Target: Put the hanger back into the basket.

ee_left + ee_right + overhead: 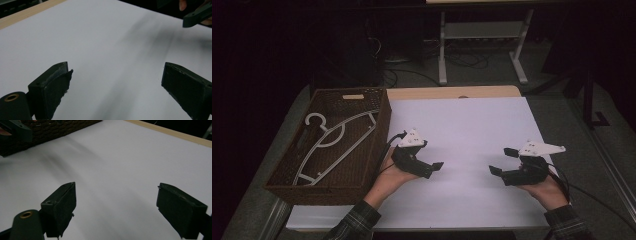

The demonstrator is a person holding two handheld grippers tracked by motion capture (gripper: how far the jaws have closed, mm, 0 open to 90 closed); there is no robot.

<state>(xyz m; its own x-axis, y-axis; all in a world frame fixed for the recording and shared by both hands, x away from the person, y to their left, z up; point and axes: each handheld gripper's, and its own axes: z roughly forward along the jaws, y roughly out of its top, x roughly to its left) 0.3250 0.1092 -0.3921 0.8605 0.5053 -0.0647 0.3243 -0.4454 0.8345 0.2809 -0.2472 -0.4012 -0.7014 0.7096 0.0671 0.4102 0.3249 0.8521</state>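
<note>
From the high view I have both tools over the white sheet [472, 145] that covers the table. My left gripper [433, 159] sits at about 7 o'clock of the sheet's centre, held in the left hand [387, 180], its jaws pointing toward 3 o'clock. My right gripper [501, 161] sits at about 4 o'clock, held in the right hand [548, 191], its jaws pointing toward 9 o'clock, so the 2 tools face each other, well apart, with bare sheet between them.

In the left gripper view, the left gripper [115, 87] has its 2 jaws spread wide with nothing between them but the sheet. In the right gripper view, the right gripper [116, 208] is likewise spread wide and holds nothing.

The white hanger [329, 145] lies flat inside the woven basket [384, 120], which stands at the sheet's 9 o'clock edge, just beside my left gripper. The hanger's hook points toward the basket's far left corner, at roughly 10 o'clock. Neither tool touches it.
</note>
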